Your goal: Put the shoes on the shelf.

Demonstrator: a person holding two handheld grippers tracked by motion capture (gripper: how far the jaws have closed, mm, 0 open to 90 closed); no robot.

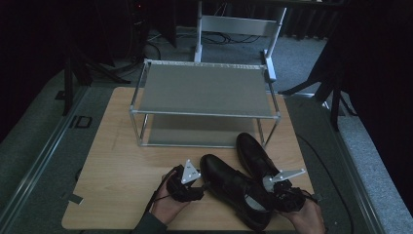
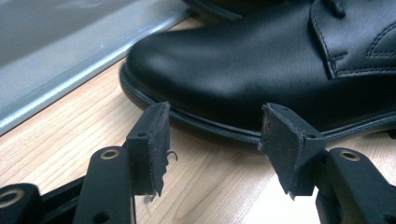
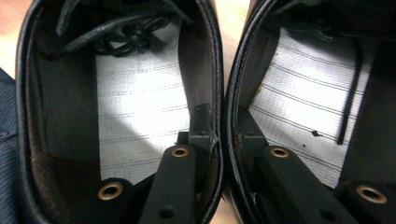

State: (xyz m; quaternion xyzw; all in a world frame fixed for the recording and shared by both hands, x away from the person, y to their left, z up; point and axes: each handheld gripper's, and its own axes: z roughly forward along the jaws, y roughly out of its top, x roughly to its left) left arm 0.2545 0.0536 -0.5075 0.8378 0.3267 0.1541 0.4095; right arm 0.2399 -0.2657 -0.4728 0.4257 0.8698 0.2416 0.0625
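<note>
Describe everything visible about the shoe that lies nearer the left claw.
The left shoe is black, smooth, leather-looking, with a rounded toe, stitched panels, laces and a dark welted sole. It rests sole-down on the wooden table, toe toward the shelf rack. Its pale striped insole shows inside. The right claw pinches its inner collar wall together with the other shoe's. The open left claw sits at its toe edge.
</note>
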